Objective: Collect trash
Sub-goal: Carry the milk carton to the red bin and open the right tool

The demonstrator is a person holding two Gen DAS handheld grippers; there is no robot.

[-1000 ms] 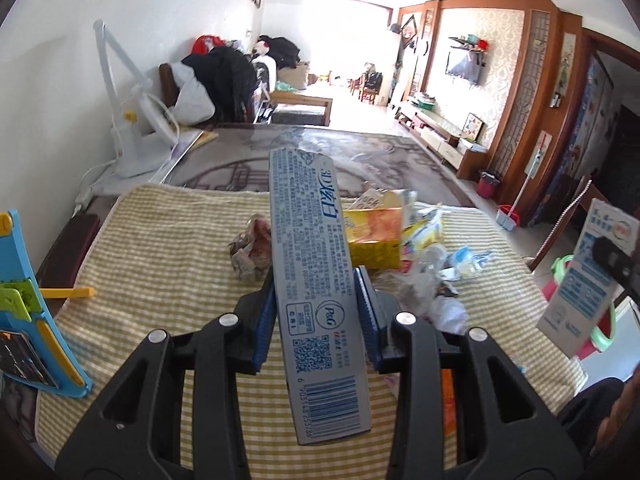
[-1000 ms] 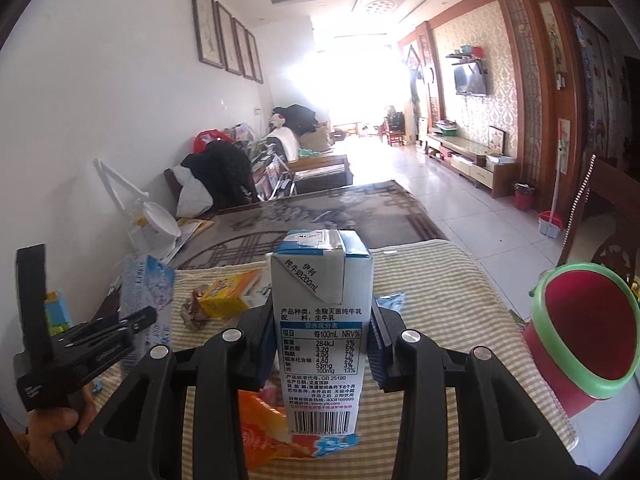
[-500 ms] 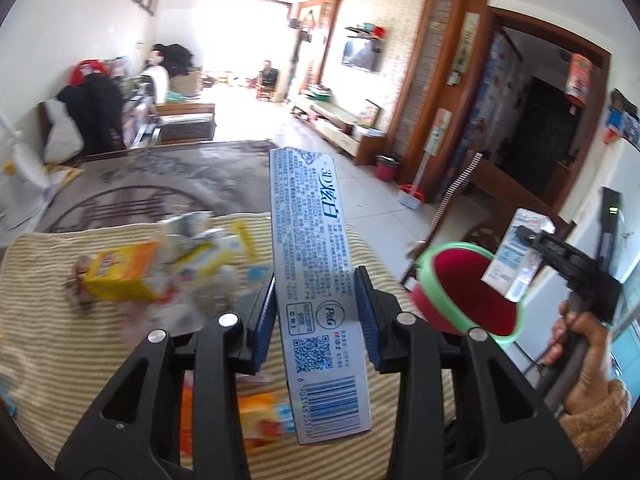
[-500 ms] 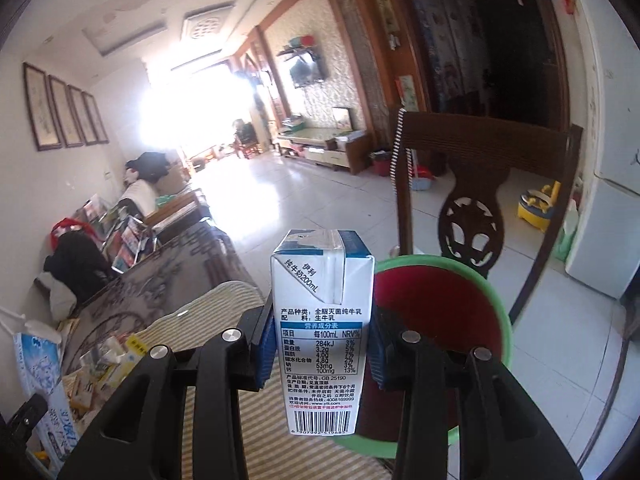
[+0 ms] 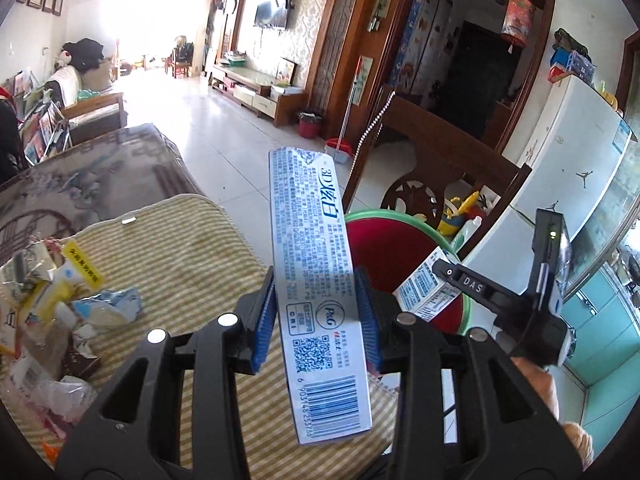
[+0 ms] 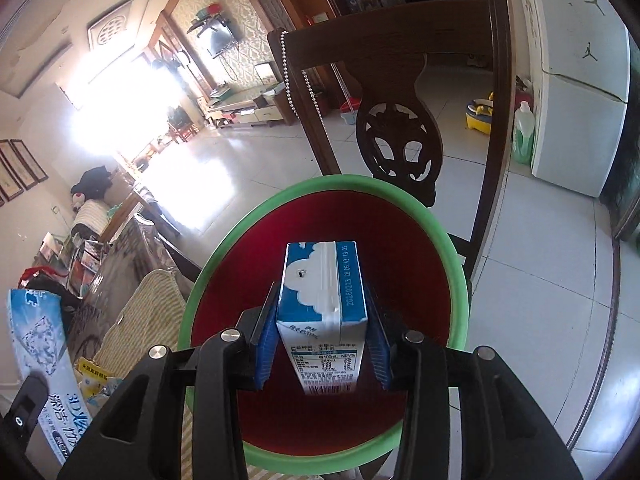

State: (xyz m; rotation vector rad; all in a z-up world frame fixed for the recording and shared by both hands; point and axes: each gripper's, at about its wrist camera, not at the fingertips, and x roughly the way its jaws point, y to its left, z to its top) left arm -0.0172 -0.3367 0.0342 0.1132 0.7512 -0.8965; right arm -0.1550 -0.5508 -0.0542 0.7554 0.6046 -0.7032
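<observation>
Left wrist view looks forward and downward along its fingers, over the table edge toward the red bin [image 5: 400, 248]. Right wrist view looks steeply down into the same bin [image 6: 320, 452] at close range. Both views share the bin and the wooden chair [image 5: 448, 152].

Glossy printed card toothpaste box [image 5: 316, 280]; glossy plastic bin [image 6: 456, 256]; woven cloth table cover [image 5: 192, 248]; polished wooden chair [image 6: 396, 64].

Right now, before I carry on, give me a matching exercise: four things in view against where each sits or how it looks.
1. milk carton
2. toothpaste box
3. wrappers
4. bin

A. on the striped cloth
B. clamped in the left gripper
C. green rim, red inside
D. above the bin's mouth

Pairs: 1-D, 2-B, 3-A, 4-C
</observation>
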